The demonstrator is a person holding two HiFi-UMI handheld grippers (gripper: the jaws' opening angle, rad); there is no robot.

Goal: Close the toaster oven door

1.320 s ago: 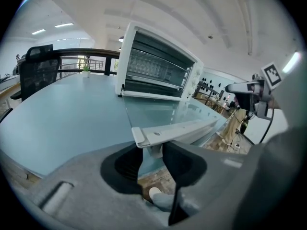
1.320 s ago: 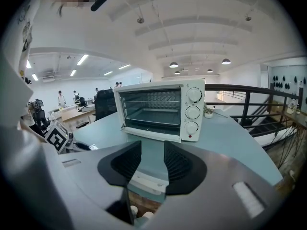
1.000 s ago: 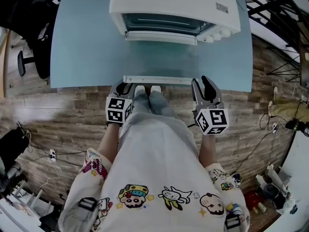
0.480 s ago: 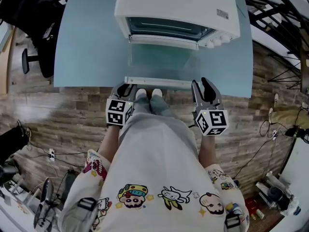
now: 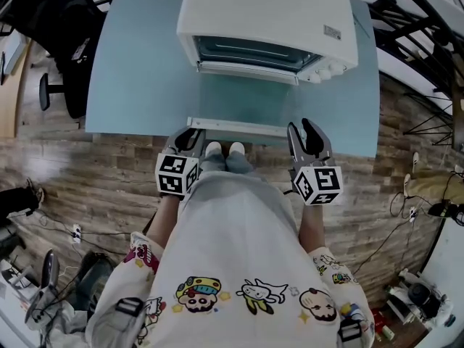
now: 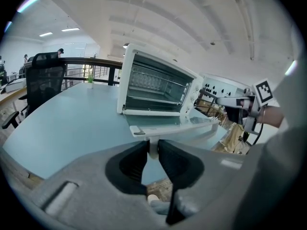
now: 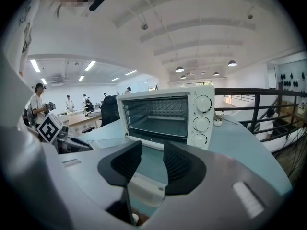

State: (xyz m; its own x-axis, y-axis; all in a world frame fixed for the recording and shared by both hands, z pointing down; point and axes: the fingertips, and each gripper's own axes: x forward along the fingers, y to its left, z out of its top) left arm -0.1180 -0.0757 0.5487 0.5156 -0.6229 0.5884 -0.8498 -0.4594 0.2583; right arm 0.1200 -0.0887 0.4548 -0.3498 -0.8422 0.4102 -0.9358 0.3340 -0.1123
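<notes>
The toaster oven (image 5: 268,13) stands at the far side of the blue tabletop (image 5: 138,71). Its glass door (image 5: 246,96) is folded down flat toward the person, so the closing looks to be only at its start: taking hold of the door handle (image 5: 239,126), the white bar along the door's near edge. The left gripper (image 5: 190,133) has just been closing and pinches the handle's white post near the left end between its 2 pads. The right gripper (image 5: 300,129) sits at the handle's right end with its jaws apart; the white end piece lies low between them, not squeezed. The next move probably calls for lifting the handle and swinging it in an arc about the hinge at the oven's lower front until the door meets the frame, with the right gripper either clamping too or simply steadying.
</notes>
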